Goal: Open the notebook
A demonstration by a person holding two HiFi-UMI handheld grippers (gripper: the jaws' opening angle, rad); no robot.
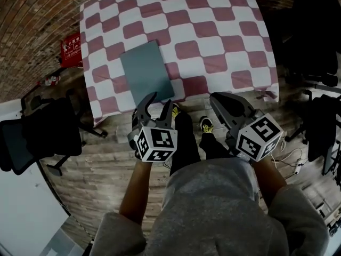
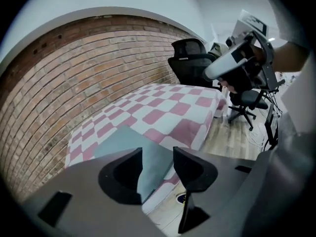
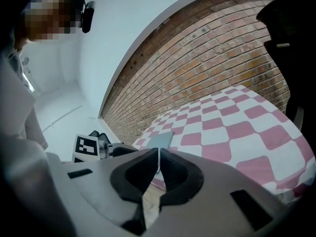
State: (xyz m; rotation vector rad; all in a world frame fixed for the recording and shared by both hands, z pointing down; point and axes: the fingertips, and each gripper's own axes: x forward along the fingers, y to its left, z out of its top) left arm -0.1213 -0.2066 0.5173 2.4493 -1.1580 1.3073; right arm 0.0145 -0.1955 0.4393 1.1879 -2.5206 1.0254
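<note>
We see the left hand-held gripper (image 1: 160, 104) just short of the desk (image 1: 224, 25), its 2 jaws half spread and empty. We judge it is lining up on the notebook (image 1: 146, 71), which lies closed and flat at the near-left edge within reach. The right hand-held gripper (image 1: 218, 99) is pressed together, empty, held back.

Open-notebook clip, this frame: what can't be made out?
1. Head view: which edge of the notebook is the spine; plain cover, too small.
2. Left gripper view: the notebook's near edge, partly behind the left gripper.
3. Right gripper view: most of the notebook, behind the shut right gripper.
4. Head view: print on the red item at the left, too small.
</note>
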